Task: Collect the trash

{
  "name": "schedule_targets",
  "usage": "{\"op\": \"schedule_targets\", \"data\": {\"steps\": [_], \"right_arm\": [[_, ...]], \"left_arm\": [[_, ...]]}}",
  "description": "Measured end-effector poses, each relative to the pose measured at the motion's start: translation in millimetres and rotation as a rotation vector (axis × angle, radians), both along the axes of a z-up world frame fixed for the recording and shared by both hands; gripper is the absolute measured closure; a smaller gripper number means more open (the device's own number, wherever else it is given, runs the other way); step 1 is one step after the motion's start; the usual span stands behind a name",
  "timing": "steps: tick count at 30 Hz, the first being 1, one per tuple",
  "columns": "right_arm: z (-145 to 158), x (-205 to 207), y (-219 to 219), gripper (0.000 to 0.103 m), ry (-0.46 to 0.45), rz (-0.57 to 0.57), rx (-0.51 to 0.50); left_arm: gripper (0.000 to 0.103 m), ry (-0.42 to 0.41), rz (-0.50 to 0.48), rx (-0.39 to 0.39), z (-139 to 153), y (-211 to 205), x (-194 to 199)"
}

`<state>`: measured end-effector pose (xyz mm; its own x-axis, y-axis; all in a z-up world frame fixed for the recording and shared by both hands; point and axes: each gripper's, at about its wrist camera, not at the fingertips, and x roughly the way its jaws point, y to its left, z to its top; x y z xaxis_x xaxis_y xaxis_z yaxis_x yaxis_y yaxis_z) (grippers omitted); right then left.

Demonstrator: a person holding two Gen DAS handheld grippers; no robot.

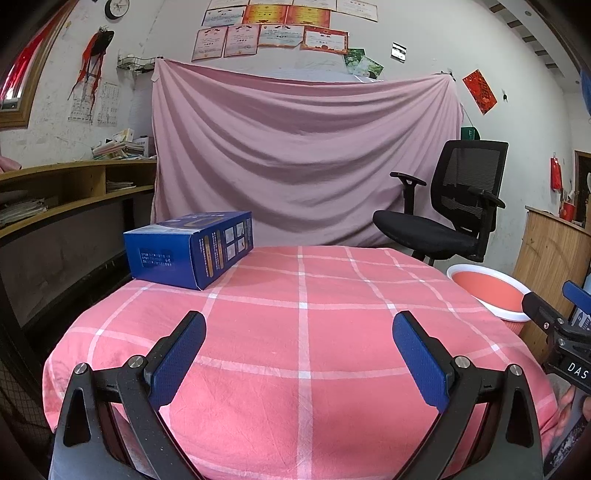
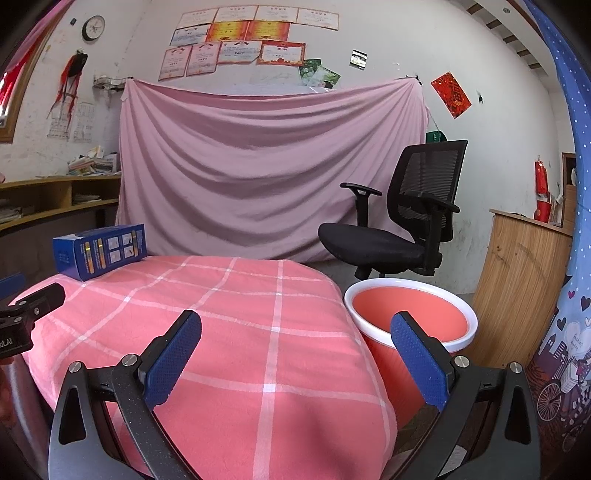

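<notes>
Sitting at the far left corner of the pink checked tabletop (image 1: pixel 303 332) was a blue box (image 1: pixel 192 247), the only trash. Beside the tabletop stood a pink bucket (image 2: pixel 410 314). Both the left gripper (image 1: pixel 299 354) and right gripper (image 2: pixel 295 354) were spread wide, holding nothing. Reaching the box probably came next.

White capitals "DAS" stand on a black label strip of the right gripper (image 1: pixel 570 325) at the edge of the left wrist view — cut off there. The left gripper's (image 2: pixel 22 314) black body reads "ot.AI", partly cropped. Print on the blue rectangular cardboard box (image 1: pixel 192 247) and the framed wall certificates (image 1: pixel 273 31) is too small to read.
</notes>
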<state>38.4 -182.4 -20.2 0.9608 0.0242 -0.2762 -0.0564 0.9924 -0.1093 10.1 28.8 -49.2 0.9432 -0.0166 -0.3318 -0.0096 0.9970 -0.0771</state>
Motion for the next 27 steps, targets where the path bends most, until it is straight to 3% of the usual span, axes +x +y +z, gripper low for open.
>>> {"op": "schedule_targets", "data": {"steps": [27], "right_arm": [[-1.5, -0.3, 0.8, 0.0, 0.004, 0.002, -0.001]], "left_arm": [[0.004, 0.001, 0.0, 0.0, 0.2, 0.1, -0.1]]}}
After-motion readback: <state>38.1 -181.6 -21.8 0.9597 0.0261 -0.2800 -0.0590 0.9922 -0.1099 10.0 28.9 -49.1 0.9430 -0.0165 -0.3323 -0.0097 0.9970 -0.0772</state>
